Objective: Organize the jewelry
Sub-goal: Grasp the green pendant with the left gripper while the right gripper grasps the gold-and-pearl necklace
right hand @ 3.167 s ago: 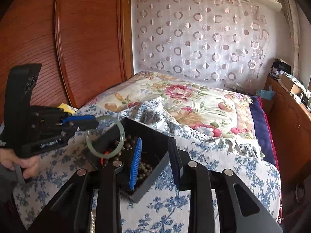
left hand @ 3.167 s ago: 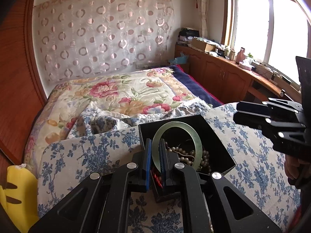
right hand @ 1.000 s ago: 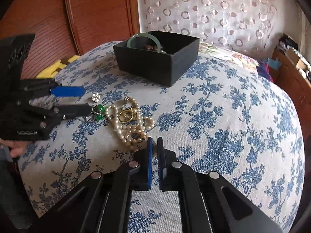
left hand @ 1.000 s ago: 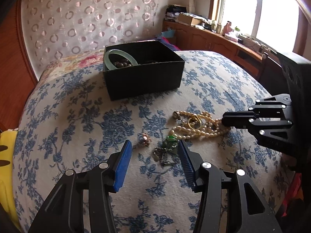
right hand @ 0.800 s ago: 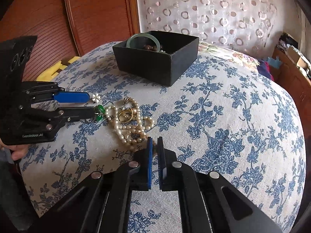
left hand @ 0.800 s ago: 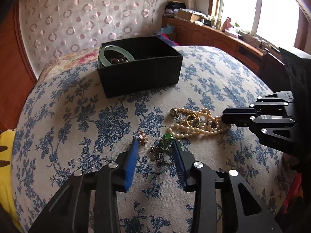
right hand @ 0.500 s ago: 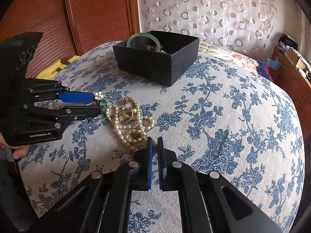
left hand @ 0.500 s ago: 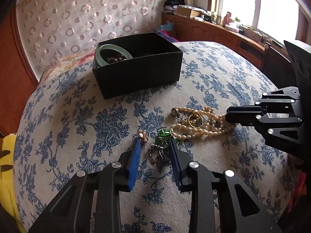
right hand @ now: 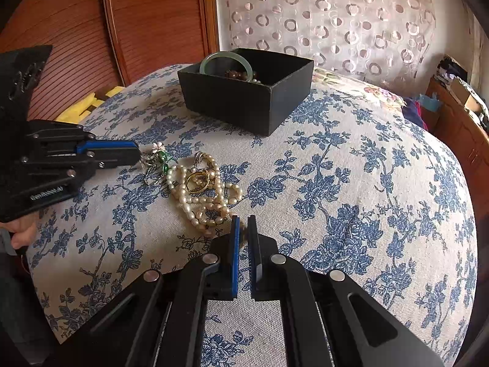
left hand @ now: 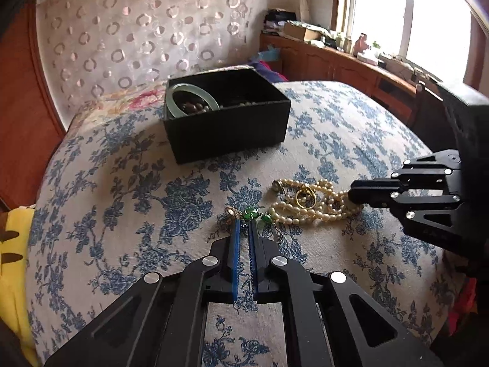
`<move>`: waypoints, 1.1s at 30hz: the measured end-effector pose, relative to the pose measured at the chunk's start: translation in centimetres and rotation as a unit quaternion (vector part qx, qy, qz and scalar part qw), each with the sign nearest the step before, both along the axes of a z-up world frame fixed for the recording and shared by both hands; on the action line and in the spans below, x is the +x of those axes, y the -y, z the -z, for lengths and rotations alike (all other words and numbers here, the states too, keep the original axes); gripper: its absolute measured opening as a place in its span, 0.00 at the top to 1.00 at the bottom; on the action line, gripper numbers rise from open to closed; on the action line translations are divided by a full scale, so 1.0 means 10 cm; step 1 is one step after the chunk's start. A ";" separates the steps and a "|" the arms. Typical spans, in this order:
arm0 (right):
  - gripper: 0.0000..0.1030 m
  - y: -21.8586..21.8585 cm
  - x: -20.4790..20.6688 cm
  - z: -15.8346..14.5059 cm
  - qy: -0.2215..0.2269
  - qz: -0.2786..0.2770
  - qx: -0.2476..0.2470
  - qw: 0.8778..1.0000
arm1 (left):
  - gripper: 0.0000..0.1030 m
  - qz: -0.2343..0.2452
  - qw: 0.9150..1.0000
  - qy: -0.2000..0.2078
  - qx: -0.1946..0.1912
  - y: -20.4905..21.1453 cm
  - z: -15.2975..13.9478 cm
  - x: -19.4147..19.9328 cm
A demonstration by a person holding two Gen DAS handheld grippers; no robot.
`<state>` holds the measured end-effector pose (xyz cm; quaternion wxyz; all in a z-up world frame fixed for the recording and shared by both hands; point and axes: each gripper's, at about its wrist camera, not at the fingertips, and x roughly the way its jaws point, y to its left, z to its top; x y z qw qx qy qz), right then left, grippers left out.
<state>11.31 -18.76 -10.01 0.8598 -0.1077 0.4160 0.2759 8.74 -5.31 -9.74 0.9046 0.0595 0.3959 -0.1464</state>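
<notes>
Two pairs of jaws, both together. Left gripper just closed onto green-stone piece at its tips, low on floral cloth, touching pearl necklace. Right gripper pinched at necklace's end, hold unclear. Black box straight ahead of left jaws, well apart.

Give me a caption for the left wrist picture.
Left gripper closed on a green-stoned trinket beside a pearl necklace on flowered cloth, black jewelry box behind.

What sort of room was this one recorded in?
Most likely a home bedroom: a bed under a blue floral cover, a wooden headboard behind it, and a wooden cabinet cluttered with household items under the window.
</notes>
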 end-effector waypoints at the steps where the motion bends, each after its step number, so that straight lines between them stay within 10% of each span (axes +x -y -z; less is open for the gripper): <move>1: 0.94 0.00 0.00 0.00 0.000 0.000 0.000 1.000 | 0.96 -0.001 1.000 0.004 -0.005 -0.02 -0.02 -0.02; 23: 0.95 -0.03 -0.01 -0.02 0.004 -0.006 -0.003 1.000 | 0.96 -0.005 0.997 0.065 -0.042 -0.14 -0.55 -0.20; 33: 0.95 -0.09 -0.10 -0.67 0.077 -0.016 0.022 0.997 | 0.96 -0.007 0.995 0.089 -0.045 -0.20 -0.71 -0.18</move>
